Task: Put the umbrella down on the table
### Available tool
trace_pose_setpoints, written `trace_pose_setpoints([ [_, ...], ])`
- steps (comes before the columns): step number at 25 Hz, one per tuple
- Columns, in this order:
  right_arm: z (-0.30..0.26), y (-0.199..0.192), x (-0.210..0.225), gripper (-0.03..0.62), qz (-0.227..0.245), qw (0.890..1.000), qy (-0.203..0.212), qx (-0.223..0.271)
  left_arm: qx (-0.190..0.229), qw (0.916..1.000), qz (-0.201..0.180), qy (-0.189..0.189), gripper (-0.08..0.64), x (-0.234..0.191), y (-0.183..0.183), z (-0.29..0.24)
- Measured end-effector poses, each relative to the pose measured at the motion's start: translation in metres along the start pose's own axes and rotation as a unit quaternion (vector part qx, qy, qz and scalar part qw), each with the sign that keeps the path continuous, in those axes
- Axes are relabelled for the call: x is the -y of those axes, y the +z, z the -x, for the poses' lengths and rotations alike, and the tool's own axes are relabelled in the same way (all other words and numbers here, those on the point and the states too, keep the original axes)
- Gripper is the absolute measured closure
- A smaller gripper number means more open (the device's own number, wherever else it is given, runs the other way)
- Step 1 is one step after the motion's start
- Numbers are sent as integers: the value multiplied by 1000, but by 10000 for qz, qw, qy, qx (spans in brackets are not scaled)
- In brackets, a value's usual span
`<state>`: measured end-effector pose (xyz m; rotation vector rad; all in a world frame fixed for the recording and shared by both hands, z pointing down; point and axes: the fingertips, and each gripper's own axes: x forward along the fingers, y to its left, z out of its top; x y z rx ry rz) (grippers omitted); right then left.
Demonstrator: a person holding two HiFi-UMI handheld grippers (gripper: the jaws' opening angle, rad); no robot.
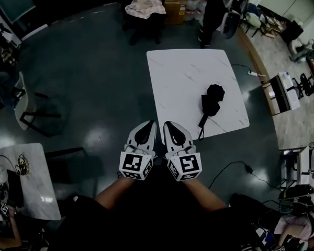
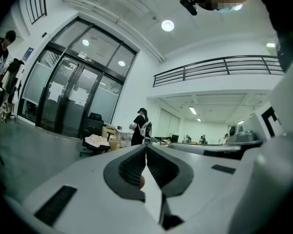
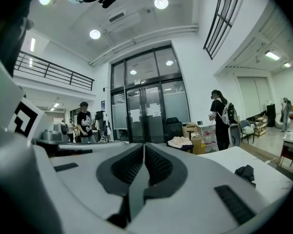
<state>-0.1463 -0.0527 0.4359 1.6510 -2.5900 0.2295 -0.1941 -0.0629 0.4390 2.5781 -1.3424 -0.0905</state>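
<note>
A folded black umbrella [image 1: 210, 104] lies on the white marble table [image 1: 178, 82], its strap trailing over the near edge; its tip also shows low at the right of the right gripper view [image 3: 245, 172]. Both grippers hover side by side just short of the table's near edge, held level. My left gripper [image 1: 147, 125] is shut with nothing between its jaws [image 2: 146, 147]. My right gripper [image 1: 170, 125] is likewise shut and empty [image 3: 143, 147], to the left of the umbrella and apart from it.
A person [image 1: 215, 7] stands beyond the table's far edge near a dark chair with cloth on it [image 1: 145, 8] and boxes. A second small white table [image 1: 26, 182] stands at the lower left. A cable [image 1: 235, 169] runs on the floor at the right.
</note>
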Motion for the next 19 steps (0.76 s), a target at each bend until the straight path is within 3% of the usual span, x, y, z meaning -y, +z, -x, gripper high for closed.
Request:
trace_pose_setpoints([
  [19, -8, -12, -5, 568, -2, 9999, -13, -102, -11, 9998, -196, -103, 542, -3, -1, 3],
])
